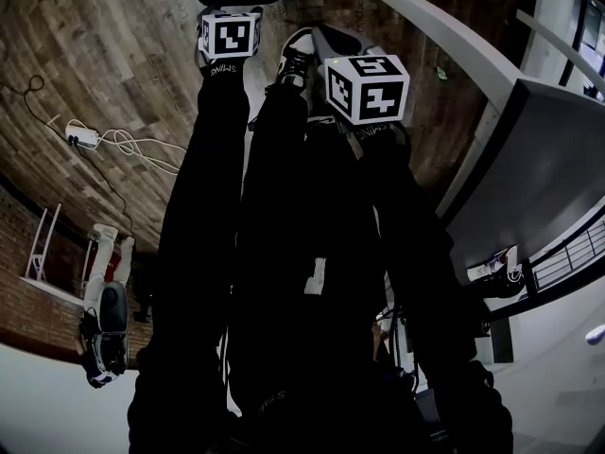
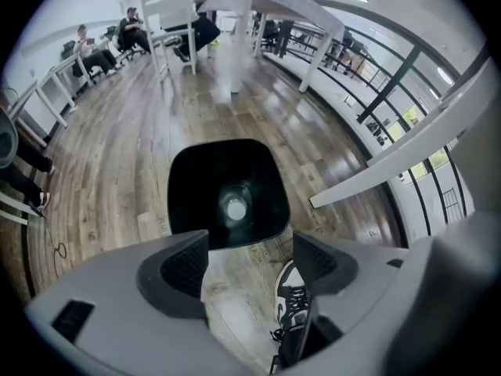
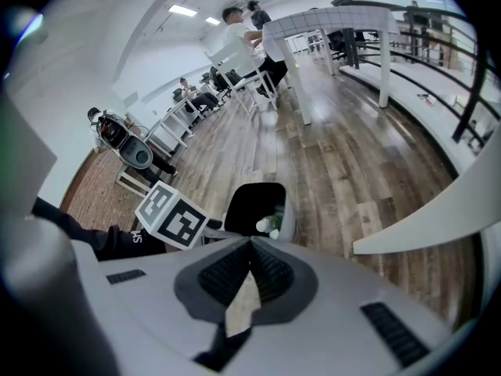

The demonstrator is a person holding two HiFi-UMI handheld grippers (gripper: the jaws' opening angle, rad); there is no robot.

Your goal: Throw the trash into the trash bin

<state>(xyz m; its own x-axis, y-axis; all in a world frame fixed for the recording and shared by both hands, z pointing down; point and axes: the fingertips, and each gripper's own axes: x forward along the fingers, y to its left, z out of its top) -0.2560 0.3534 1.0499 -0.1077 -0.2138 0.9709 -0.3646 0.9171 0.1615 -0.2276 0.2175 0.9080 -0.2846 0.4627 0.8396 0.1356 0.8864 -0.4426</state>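
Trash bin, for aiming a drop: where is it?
Left gripper view, centre: the trash bin stands on the wood floor just beyond the open left gripper.

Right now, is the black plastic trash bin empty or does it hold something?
Not empty. The black plastic trash bin holds a pale bottle-like item at its bottom; both gripper views show it.

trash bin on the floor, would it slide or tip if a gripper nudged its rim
The trash bin probably slides easily: it stands on a glossy wood floor. It is likely light, since only what looks like one bottle lies inside. Its walls seem to narrow downward, so a rim push might tilt it.
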